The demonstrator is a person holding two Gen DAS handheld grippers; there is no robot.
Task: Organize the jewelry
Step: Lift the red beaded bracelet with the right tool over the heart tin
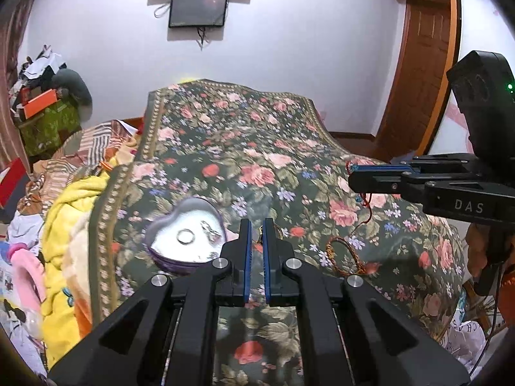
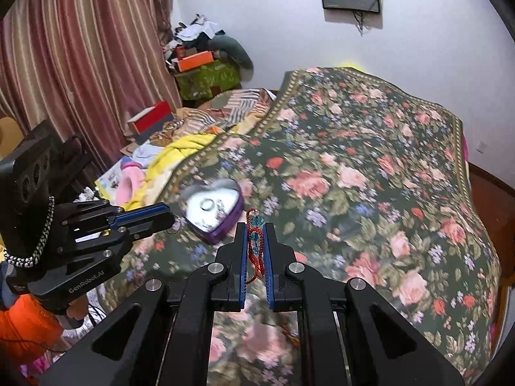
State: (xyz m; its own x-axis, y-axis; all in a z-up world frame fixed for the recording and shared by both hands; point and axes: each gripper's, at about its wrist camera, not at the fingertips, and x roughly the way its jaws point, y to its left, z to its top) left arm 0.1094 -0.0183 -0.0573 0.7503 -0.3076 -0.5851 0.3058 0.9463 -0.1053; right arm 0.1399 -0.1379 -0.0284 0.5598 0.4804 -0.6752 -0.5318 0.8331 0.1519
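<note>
Right gripper clamps red cord; left gripper closed; heart tin holds ring.

Right wrist view: floral blanket motion-blurred, heart tin contents smeared. Can't identify the gold piece behind my left gripper fingers.

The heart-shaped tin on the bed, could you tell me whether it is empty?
No, the heart-shaped tin lies open on the floral blanket with a ring inside it.
</note>
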